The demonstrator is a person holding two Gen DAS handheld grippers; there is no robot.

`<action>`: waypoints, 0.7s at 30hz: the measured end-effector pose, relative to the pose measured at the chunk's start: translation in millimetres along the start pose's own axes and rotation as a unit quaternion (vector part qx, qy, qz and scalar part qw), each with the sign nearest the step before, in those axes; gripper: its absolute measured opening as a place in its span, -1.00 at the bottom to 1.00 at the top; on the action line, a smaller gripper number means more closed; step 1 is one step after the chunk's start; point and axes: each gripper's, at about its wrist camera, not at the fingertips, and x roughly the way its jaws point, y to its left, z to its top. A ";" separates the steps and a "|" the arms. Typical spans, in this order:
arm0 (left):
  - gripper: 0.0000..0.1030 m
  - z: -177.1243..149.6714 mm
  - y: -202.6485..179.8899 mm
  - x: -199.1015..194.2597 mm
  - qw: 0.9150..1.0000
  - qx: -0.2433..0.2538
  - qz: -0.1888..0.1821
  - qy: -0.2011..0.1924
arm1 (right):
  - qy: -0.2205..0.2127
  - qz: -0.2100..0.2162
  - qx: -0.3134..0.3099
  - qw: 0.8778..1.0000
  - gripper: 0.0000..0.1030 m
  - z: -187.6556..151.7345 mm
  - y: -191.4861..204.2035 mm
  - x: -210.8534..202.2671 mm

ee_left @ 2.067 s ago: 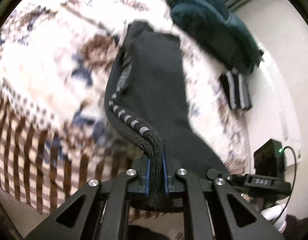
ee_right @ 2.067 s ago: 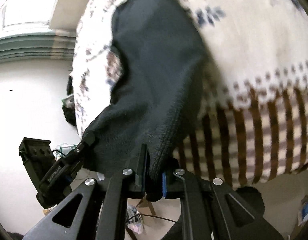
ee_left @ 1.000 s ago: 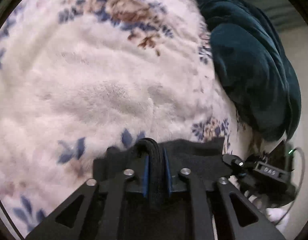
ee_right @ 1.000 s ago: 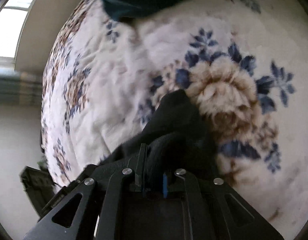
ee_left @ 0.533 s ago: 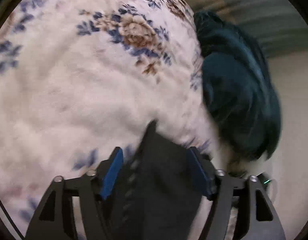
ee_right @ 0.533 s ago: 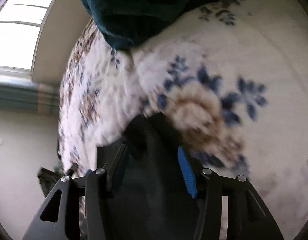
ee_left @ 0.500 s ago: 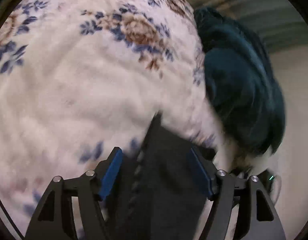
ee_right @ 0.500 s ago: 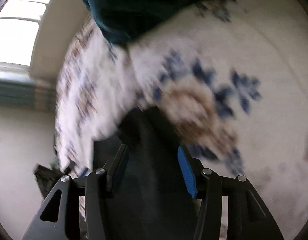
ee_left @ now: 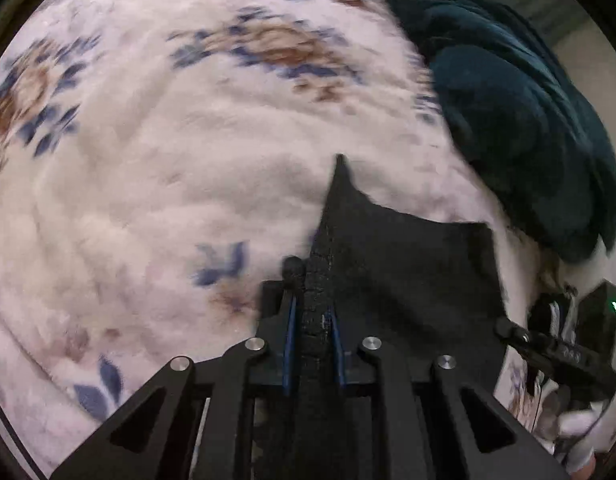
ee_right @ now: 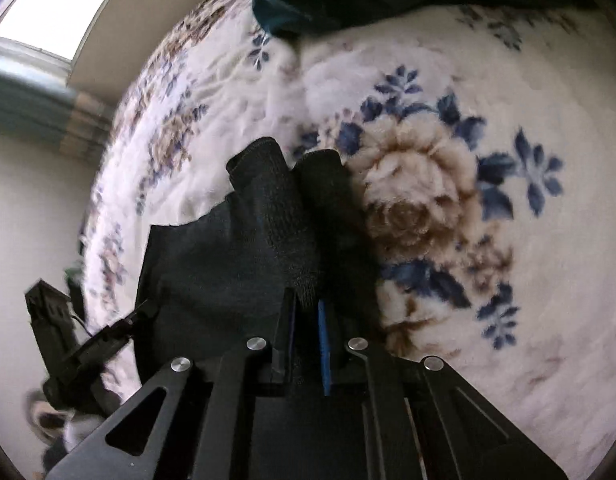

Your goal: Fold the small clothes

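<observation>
Both tongs, left (ee_left: 311, 326) and right (ee_right: 306, 322), clenched on black knitted garment (ee_left: 404, 264), stretched crosswise between them over floral fleece blanket (ee_left: 155, 184); neither nearer.

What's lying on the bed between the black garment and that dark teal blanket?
Nothing but bare floral blanket. In the left wrist view a strip of it separates the black garment, clamped by the left gripper, from the dark teal blanket.

A cream floral blanket (ee_left: 155, 184) fills the frame; a dark teal blanket (ee_left: 520, 120) lies bunched at two o'clock, touching it.
</observation>
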 end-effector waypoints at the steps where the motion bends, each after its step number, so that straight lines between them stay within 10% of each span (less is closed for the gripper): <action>1: -0.66 1.8 10.1 6.3 1.000 -0.017 -0.008 0.013 | 0.016 -0.027 -0.003 1.000 -0.80 1.8 -1.1 10.7; 5: -0.20 4.9 45.4 -0.1 0.990 -0.129 -0.055 0.023 | 0.051 -0.021 0.032 0.998 -0.67 10.7 -12.9 25.2; 10: 0.22 -19.6 24.6 -49.0 0.994 -0.084 -0.066 0.000 | 0.055 -0.003 0.031 0.998 -0.16 -5.2 -13.9 0.8; 17: 0.15 -95.0 -6.1 -66.4 0.999 -0.015 -0.017 0.026 | 0.085 0.020 0.010 0.996 -0.15 -64.9 -9.2 -25.8; 18: 0.07 -102.3 -8.1 -66.3 1.000 -0.010 -0.016 0.023 | 0.091 0.021 0.009 0.996 -0.15 -75.0 -10.5 -27.5; 19: -0.44 -112.5 -7.4 -64.4 1.000 -0.003 -0.016 0.024 | 0.098 0.017 0.008 0.995 -0.15 -85.3 -11.3 -26.9; 21: -0.61 -125.3 -2.4 -60.8 1.000 0.006 0.005 0.028 | 0.112 0.013 0.000 0.994 -0.15 -101.3 -13.4 -22.0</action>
